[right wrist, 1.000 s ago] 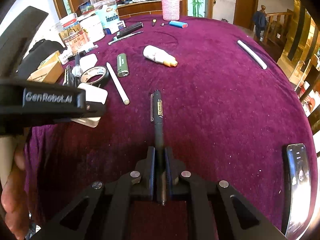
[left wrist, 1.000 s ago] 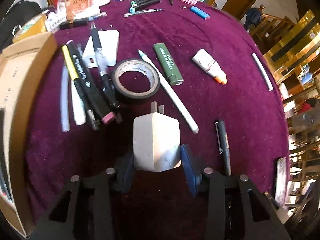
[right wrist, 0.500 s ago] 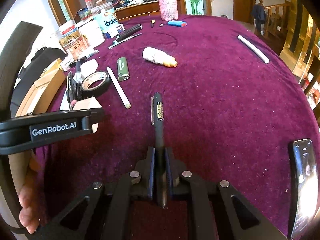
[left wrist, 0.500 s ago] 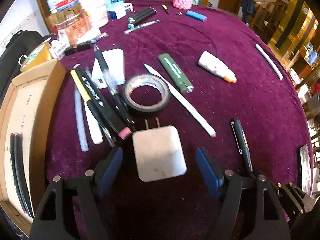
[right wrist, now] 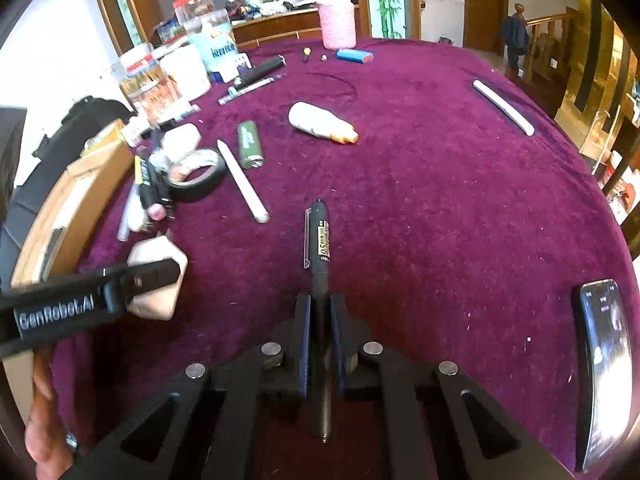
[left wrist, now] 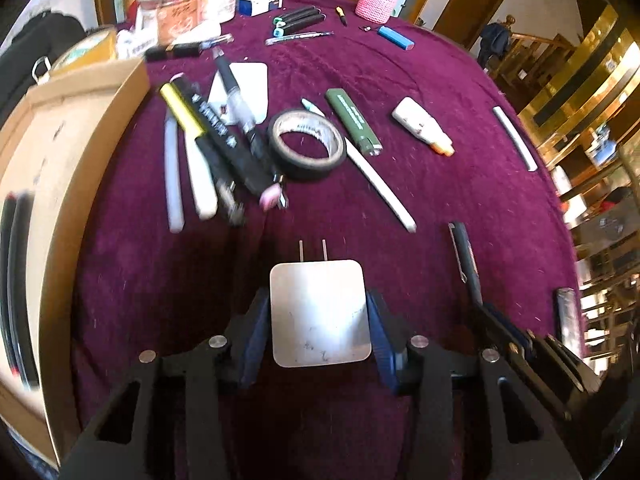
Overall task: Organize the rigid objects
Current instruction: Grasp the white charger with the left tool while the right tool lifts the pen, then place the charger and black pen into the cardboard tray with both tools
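White charger point(left wrist: 319, 312) sits gripped in left tool point(left wrist: 318, 330); right tool point(right wrist: 321, 332) clamps black pen point(right wrist: 321, 248).

Left gripper point(left wrist: 318, 320): black skeletal frame, triangular cutouts, silver round screw heads, blue pads point(left wrist: 256, 330) at 9 and 3 o'clock. Right gripper point(right wrist: 320, 334): same build. White "GenRobot.AI" lettering, slightly blurred, on left one's side.
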The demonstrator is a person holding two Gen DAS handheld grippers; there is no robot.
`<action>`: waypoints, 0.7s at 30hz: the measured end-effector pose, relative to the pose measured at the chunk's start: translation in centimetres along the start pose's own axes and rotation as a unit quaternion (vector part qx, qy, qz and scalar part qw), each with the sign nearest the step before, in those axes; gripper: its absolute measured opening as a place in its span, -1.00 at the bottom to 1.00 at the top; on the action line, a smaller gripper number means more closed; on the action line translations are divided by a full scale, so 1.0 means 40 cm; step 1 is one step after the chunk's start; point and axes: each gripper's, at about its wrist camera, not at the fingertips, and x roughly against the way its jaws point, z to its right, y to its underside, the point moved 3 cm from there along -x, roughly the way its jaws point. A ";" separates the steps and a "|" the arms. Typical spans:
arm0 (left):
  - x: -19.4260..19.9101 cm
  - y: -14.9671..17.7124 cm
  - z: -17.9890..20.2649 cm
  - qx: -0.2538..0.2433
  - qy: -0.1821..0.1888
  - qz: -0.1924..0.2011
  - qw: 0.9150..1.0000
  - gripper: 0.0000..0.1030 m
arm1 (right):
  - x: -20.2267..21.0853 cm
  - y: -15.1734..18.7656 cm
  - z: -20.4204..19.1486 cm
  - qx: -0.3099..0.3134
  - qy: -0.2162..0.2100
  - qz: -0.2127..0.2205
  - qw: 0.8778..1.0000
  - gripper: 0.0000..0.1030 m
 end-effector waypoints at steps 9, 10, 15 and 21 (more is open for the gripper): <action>0.242 0.046 -0.121 0.013 -0.004 0.061 0.998 -0.11 | 0.115 -0.026 -0.192 0.030 -0.122 0.030 0.992 -0.81; 0.267 0.048 -0.146 0.019 -0.004 0.065 0.998 -0.11 | 0.120 -0.031 -0.231 0.039 -0.137 0.030 0.989 -0.81; 0.356 0.038 -0.283 0.055 -0.020 0.083 0.995 -0.11 | 0.113 -0.044 -0.394 0.084 -0.176 0.024 0.980 -0.80; 0.381 0.005 -0.475 0.103 -0.063 0.094 0.988 -0.11 | 0.027 -0.075 -0.572 0.118 -0.196 -0.011 0.973 -0.80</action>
